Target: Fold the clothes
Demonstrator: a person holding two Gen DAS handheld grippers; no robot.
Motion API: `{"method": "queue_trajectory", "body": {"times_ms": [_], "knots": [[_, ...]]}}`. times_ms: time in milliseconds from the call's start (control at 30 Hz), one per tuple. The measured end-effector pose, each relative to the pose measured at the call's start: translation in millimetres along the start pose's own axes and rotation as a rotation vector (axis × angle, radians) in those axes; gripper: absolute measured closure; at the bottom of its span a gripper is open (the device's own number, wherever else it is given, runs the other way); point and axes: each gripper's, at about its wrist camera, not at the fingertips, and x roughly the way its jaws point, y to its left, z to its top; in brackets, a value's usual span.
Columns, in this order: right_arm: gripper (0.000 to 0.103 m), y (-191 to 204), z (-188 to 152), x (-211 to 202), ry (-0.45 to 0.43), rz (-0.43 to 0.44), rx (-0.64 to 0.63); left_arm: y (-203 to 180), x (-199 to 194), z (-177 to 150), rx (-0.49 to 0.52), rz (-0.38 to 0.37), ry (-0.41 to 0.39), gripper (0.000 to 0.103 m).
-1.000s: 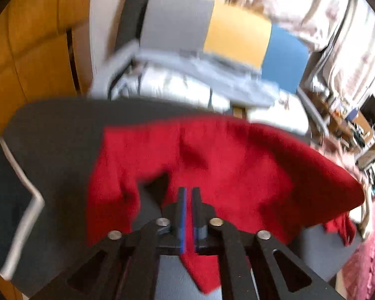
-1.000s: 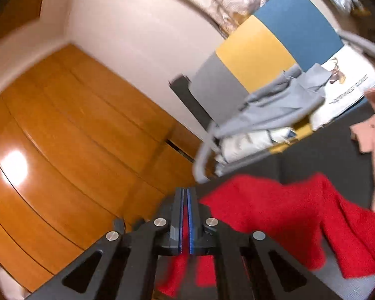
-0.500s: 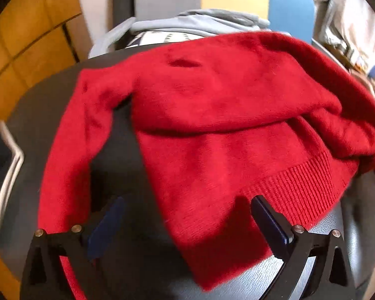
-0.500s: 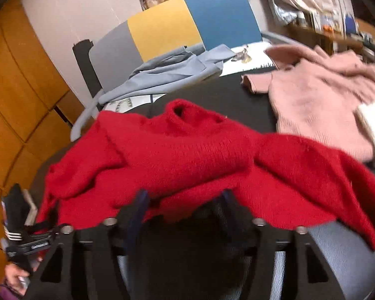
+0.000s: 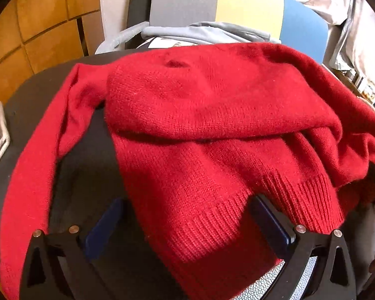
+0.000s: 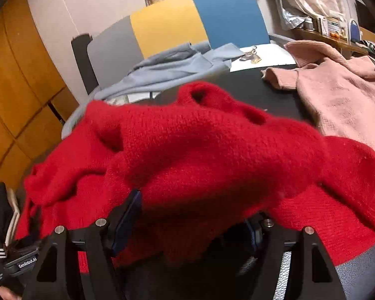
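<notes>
Red sweater [image 5: 212, 130]: lies rumpled on the dark desk [image 5: 37, 92], upper part doubled over the lower, long axis running away from the jaws toward the tricolour chair back [image 5: 237, 7].

Ribbed hem [image 5: 275, 200]: the sweater's near edge, directly ahead of the left gripper [image 5: 187, 227].

Left sleeve [image 5: 30, 175]: trails down the sweater's left side, apart from the body.

Left gripper: jaws spread wide, just opened, hem between them, pads not pressing.

Right gripper [image 6: 195, 215]: jaws likewise just opened, a bunched fold lying loose between them.

Pink sweater [image 6: 342, 95]: right of the red one.

Judgement: left gripper is better placed for the hem.
</notes>
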Motion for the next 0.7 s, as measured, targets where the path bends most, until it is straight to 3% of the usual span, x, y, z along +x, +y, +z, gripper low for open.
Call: {"method": "queue_trajectory", "body": {"times_ms": [133,200,267,333,367,400,467,567,700], "knots": [[0.031,-1.4,0.8,6.9,0.029,0.043,-0.001,-11.0,1.0,-3.6,-0.008,0.001,-0.001,0.0],[0.036,-6.0,-0.1,6.4,0.026,0.072,0.018,-5.2,-2.1,-8.3,-0.006,0.003,-0.003,0.0],[0.069,-9.6,0.4,4.9,0.032,0.125,0.047,-4.9,-3.5,-8.6,0.002,0.001,0.006,0.0],[0.077,-10.2,2.7,-0.1,0.032,0.156,0.074,-4.7,-3.6,-5.3,0.012,-0.011,0.017,0.003],[0.078,-7.7,4.4,-4.1,0.026,0.158,0.075,-5.6,-7.0,-3.6,0.023,-0.034,0.008,0.018],[0.079,-4.2,6.0,-8.4,0.02,0.164,0.072,-6.4,-8.9,-0.6,0.036,-0.053,0.0,0.048],[0.08,4.2,10.4,-19.3,0.007,0.208,0.077,-4.7,-14.6,5.4,0.027,-0.095,0.024,0.086],[0.08,11.5,20.2,-39.6,-0.007,0.311,0.139,-1.9,-23.5,14.4,0.01,-0.159,0.065,0.087],[0.081,18.2,35.5,-77.2,-0.053,0.456,0.202,21.2,-65.4,31.0,-0.045,-0.252,0.012,0.087]]}}
